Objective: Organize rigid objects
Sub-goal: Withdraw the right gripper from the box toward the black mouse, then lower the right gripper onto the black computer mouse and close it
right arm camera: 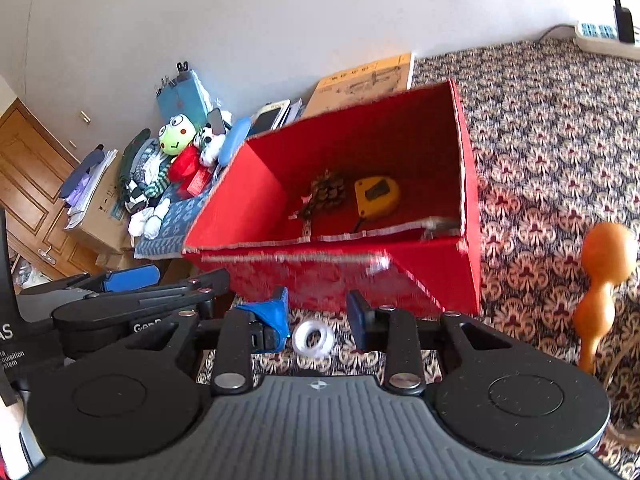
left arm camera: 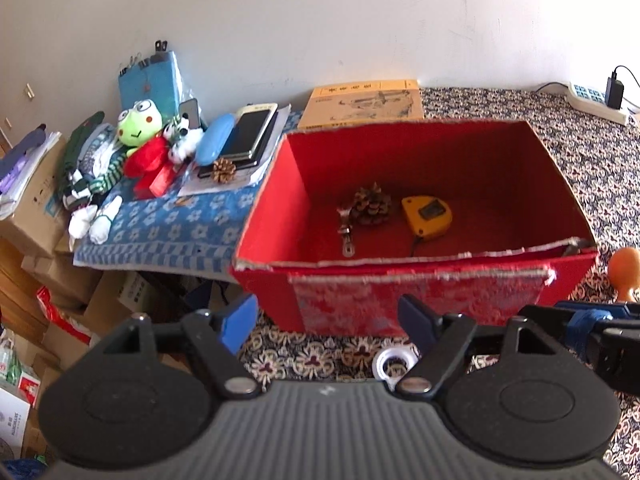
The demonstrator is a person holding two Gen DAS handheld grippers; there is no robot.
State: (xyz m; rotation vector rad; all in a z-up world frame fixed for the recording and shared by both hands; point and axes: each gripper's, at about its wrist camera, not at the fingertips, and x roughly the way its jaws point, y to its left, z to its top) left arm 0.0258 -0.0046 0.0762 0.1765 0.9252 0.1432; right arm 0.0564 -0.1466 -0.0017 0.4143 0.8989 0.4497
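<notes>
Red box (left arm camera: 420,292) is sitting on the patterned desk (left arm camera: 580,152), holding a pinecone (left arm camera: 370,205), yellow tape measure (left arm camera: 427,216) and a metal clip (left arm camera: 346,236). White ring (right arm camera: 313,338) is lying just before the box, between the right gripper (right arm camera: 318,320) fingers, untouched. Left gripper (left arm camera: 328,320) is hovering wide open, empty. Right view alone is showing the whole orange gourd (right arm camera: 602,280) and a wooden door (right arm camera: 28,184).

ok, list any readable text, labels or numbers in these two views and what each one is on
"Gen" on the left gripper's black body, cut off after that.
"AS", with small lines under it ending "quisition" and "tem", on a black device at the left edge, partly cut off.
Yellow flat box behind the red box: printed characters and a drawing, too blurred to read.
White carton on the floor: sideways print, too small to read.
</notes>
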